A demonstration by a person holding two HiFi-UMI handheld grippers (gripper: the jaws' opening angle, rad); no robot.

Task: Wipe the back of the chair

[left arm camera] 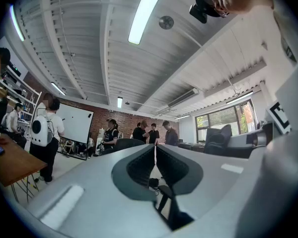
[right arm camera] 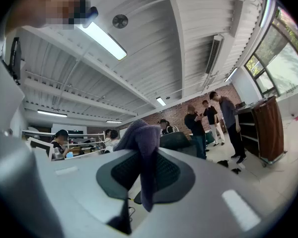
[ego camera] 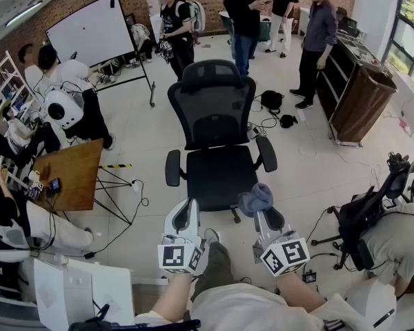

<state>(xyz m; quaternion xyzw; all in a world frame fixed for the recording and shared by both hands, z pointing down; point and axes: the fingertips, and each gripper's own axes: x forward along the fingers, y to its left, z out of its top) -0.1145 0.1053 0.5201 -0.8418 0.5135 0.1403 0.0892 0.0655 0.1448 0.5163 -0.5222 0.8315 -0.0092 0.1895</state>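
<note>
One chair [ego camera: 217,116], one cloth [ego camera: 255,198], two hand-held grippers [ego camera: 186,211] [ego camera: 268,218], maybe nine people [ego camera: 176,26]

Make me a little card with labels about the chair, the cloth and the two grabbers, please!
Chair: black mesh office chair, mid-floor, seat facing the person
Cloth: purplish-grey cloth, bunched up, hanging from the jaws
Right gripper: right gripper shut on the cloth, low in front of the seat
Left gripper: left gripper shut, nothing between its jaws
Wiping: not begun; the cloth is away from the chair's back
Around: whiteboard, wooden table, people standing behind the chair
</note>
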